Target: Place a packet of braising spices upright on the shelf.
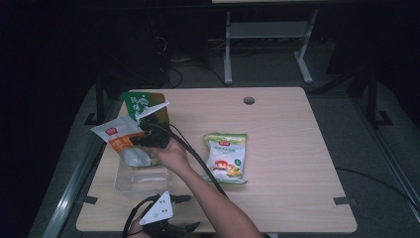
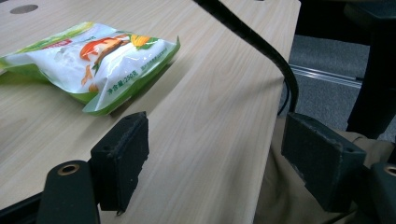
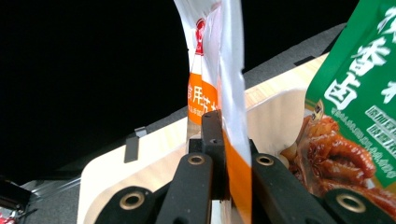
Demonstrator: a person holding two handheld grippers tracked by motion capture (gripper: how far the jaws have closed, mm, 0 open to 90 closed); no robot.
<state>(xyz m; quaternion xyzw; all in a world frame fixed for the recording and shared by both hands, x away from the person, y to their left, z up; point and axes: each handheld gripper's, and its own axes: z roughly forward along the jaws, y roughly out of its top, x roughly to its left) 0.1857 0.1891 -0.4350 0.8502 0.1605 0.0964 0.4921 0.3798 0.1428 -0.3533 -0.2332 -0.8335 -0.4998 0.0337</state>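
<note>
Right gripper view has my right gripper clenched on the orange-and-white pouch — the thin packet is pinched flat between the two black jaws and stands straight up out of them, its top edge running past the frame. Just to the right of the jaws in that view sits the green snack bag with the braised-meat picture, and behind both is the pale wall of the clear plastic container.

From the high view, my right hand has reached across to the far left part of the wooden table, holding that pouch above the container, with the green bag just beyond the jaws.

My left gripper is down at the near edge of the table, jaws released — in the left gripper view the two pads stand wide apart with nothing but bare tabletop between them. Ahead of those jaws and off to their left lies the green-and-white food packet, flat on the table, well apart from them. A black cable crosses above the right-hand jaw.
</note>
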